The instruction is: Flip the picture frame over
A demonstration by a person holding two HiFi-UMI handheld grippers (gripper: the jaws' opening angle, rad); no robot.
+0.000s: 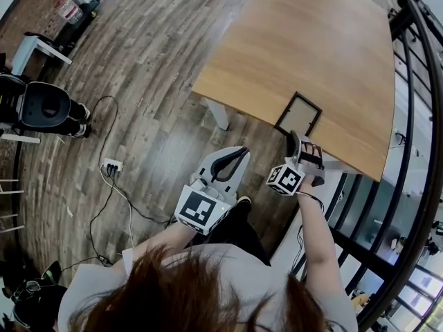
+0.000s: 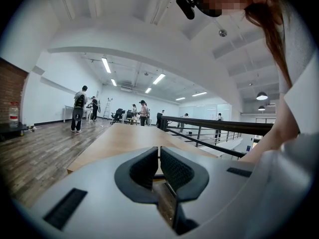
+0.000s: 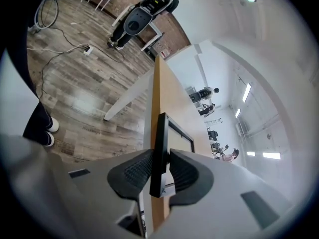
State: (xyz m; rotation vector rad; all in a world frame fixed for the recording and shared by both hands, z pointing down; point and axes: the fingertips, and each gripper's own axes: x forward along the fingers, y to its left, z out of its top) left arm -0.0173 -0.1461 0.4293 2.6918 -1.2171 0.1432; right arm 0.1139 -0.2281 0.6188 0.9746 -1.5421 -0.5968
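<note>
Picture frame (image 1: 298, 113) rim pinched by right gripper (image 3: 160, 169); left gripper (image 2: 159, 164) pressed together, empty. Grasp made; next: lift, roll over.

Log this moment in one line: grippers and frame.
phase: grasp, flip not done | right gripper: shut on picture frame edge | left gripper: shut, empty, short of table | frame: on table by near edge

A white power strip (image 1: 111, 165) is lying on the plank floor (image 1: 138, 68) at your left, and a black railing (image 2: 214, 124) is running past your wooden worktop (image 1: 311, 54).
</note>
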